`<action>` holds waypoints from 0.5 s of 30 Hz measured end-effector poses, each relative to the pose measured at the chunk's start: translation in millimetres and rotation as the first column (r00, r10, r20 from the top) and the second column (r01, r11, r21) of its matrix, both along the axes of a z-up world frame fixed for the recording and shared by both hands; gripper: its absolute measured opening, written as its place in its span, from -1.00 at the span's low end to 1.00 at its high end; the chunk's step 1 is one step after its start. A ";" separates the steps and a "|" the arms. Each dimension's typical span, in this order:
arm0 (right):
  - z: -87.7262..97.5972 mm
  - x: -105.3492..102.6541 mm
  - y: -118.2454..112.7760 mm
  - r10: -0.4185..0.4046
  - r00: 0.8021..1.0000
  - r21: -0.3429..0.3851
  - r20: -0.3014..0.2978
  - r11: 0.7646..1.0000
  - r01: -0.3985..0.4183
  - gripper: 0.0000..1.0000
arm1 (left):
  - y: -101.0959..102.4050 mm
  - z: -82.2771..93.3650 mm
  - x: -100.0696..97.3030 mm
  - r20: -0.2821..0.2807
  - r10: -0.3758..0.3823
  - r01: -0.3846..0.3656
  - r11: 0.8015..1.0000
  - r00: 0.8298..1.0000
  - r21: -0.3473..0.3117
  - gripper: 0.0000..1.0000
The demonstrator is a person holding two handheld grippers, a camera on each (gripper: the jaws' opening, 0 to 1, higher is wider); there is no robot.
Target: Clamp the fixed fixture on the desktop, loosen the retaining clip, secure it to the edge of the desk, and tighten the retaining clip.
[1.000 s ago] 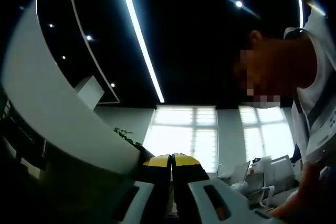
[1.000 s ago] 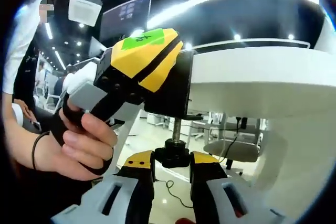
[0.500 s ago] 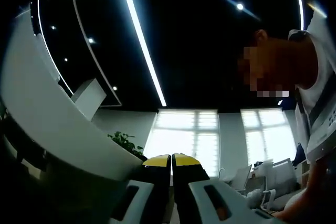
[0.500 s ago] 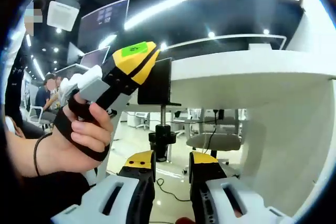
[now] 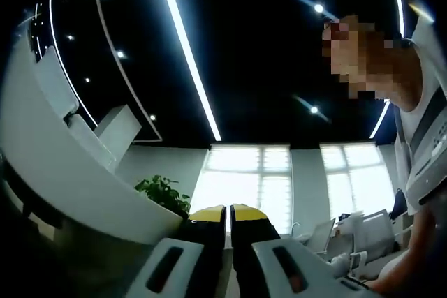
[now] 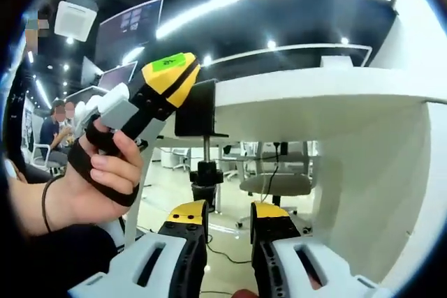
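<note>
In the right gripper view, the left gripper [image 6: 171,78], jaws together on the black fixture [image 6: 195,108], held it against the desk edge [image 6: 279,99]. The right gripper [image 6: 228,215] stood apart just below the retaining clip [image 6: 206,172], gripping nothing. Judged step: tightening; next, regrasp the clip. Open room lay beneath the desk.

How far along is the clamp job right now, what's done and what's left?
Done, by the look of it: the black clamp sits on the edge of the white desk, its screw knob hanging below. In hand: the left gripper is closed on the clamp. Left: the right gripper is open below the knob and not touching it, so whether the screw is tight can't be told.
</note>
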State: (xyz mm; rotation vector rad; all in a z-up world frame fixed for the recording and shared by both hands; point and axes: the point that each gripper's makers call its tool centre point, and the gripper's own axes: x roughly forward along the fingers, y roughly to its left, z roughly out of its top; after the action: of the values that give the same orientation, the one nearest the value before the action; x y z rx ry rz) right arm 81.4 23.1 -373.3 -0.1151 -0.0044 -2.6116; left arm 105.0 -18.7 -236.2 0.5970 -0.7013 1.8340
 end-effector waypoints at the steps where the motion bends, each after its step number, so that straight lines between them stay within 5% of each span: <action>1: -1.7 -0.5 1.5 -0.008 1.000 -0.001 0.005 1.000 0.008 -0.54 | -0.8 0.6 -1.7 -0.001 0.001 -0.001 1.000 1.000 0.000 -0.94; 15: -0.9 -5.8 -3.8 -0.039 0.999 0.026 0.001 0.999 0.039 -0.54 | -0.1 -1.5 -2.1 -0.008 0.003 -0.003 1.000 1.000 -0.028 -0.95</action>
State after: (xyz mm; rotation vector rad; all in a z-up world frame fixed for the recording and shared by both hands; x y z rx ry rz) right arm 75.6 19.4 -374.2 -0.1057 0.0310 -2.6500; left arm 102.9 -18.8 -237.7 0.5867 -0.6686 1.8409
